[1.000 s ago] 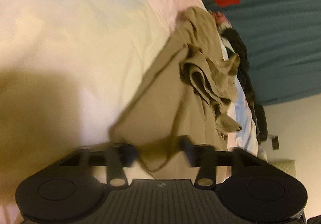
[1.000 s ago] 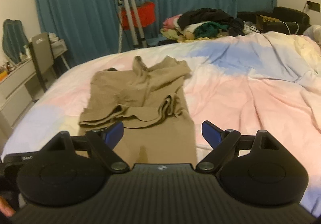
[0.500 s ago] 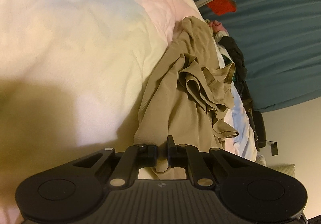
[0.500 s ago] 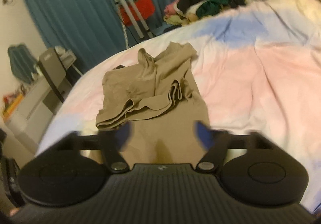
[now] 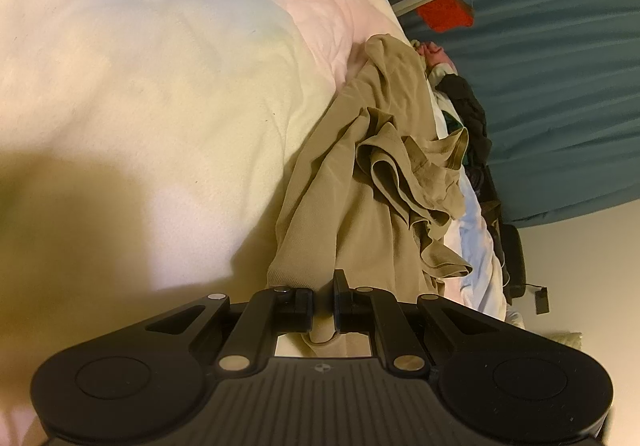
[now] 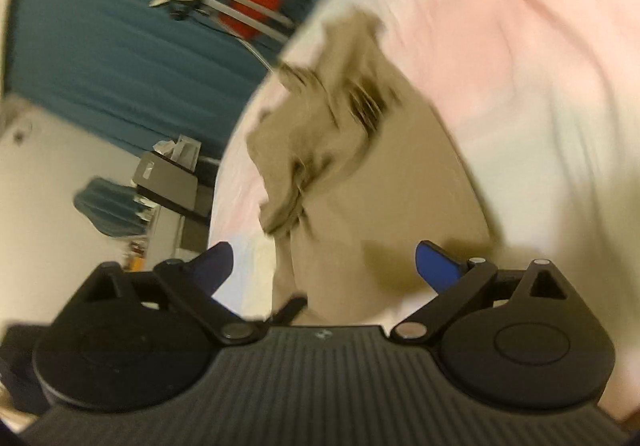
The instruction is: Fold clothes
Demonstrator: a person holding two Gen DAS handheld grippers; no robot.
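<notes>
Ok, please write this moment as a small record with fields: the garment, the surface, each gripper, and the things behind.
garment: tan garment, crumpled and partly bunched, lying on the bed
surface: pastel duvet in pink, blue and cream
left gripper: left gripper shut on the garment's near edge
right gripper: right gripper with jaws opening, wide apart, over the garment's near end; pads not pressing the cloth
background: teal curtain, red item on a metal stand, pile of clothes
image quality: right wrist view blurred
</notes>
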